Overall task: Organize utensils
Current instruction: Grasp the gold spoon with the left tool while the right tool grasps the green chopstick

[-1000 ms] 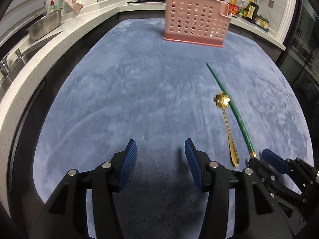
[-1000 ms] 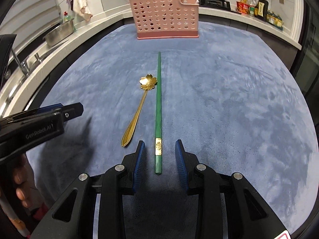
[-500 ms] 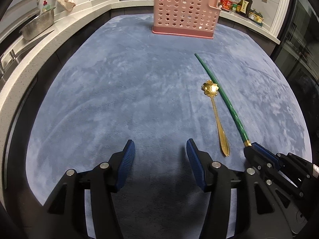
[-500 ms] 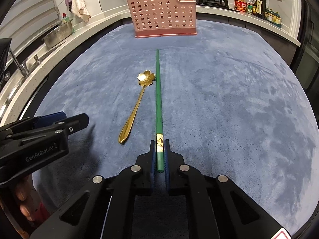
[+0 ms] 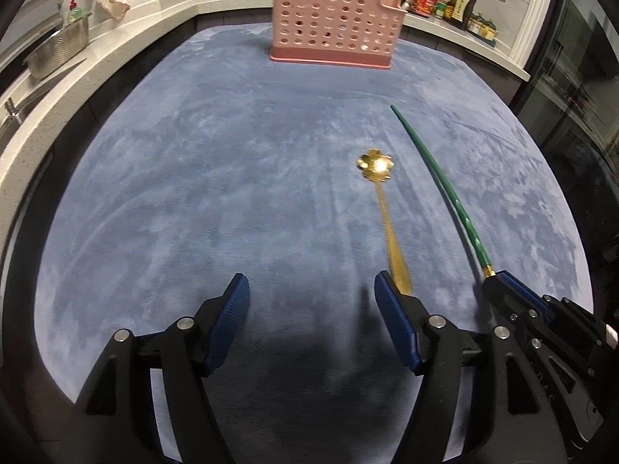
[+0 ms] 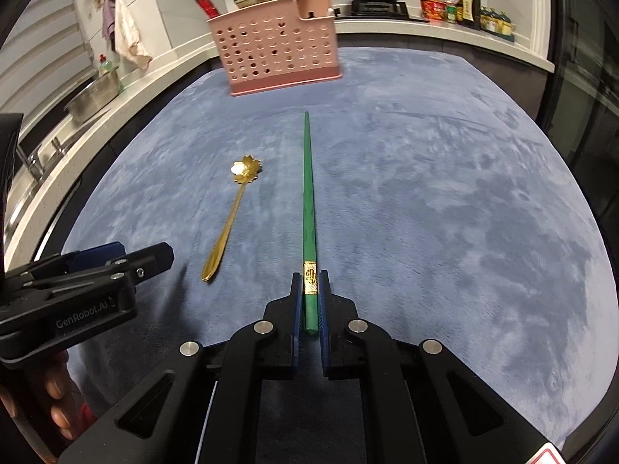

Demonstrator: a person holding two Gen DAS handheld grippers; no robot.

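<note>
My right gripper (image 6: 310, 288) is shut on the near end of a green chopstick (image 6: 308, 193), which points toward a pink perforated utensil basket (image 6: 276, 60) and looks lifted off the blue mat. A gold spoon with a flower-shaped bowl (image 6: 232, 216) lies on the mat left of the chopstick. My left gripper (image 5: 311, 301) is open and empty, low over the mat; the spoon's handle end (image 5: 396, 266) lies just beyond its right fingertip. In the left wrist view, the chopstick (image 5: 437, 178) and right gripper (image 5: 503, 282) are at the right, the basket (image 5: 334, 27) at the far end.
The blue mat (image 6: 445, 212) covers the table. A counter with a steel pot (image 6: 93, 96), sink tap and hanging cloth runs along the left. Pans on a stove and sauce bottles (image 6: 460, 4) stand behind the basket, which holds red utensils.
My right gripper closed on the chopstick's near end and raised it slightly. My left gripper moved right, toward the spoon's handle, still open.
</note>
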